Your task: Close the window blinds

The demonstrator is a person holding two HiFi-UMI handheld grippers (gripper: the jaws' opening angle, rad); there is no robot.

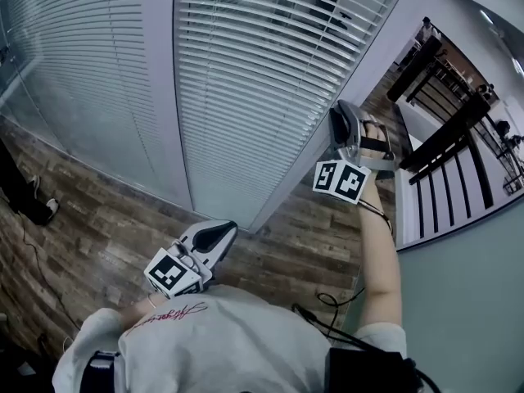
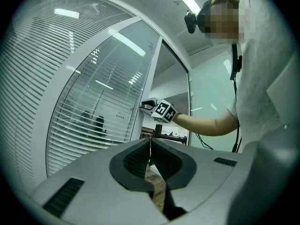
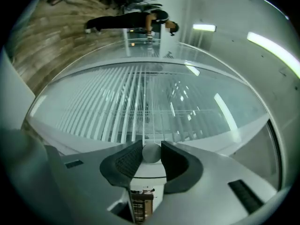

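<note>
Got the left gripper point(image 2: 150, 150) parked low, well left of the frame post point(image 1: 391, 31), tongs pressed together on nothing. Fine to leave it there, out of the way.

Looking just left of that post: slatted blinds point(image 1: 262, 72) behind the glass, tilted open enough to see through, so not shut yet.

Got the right gripper point(image 1: 344, 111) right up against the post, tongs clamped on the small round knob point(image 3: 151, 152) mounted on it. Looks like the twisting step.

Tips for doing it clean:
- Hold the squeeze steady and centred so the pads don't skid off that smooth round face.
- Roll the wrist about the knob's own axis, no shoving sideways along the post.
- Watch the slats left of the post while turning, and stop once flat with no gaps.
- Out of wrist roll? Let go, square up, re-grip, go again.
</note>
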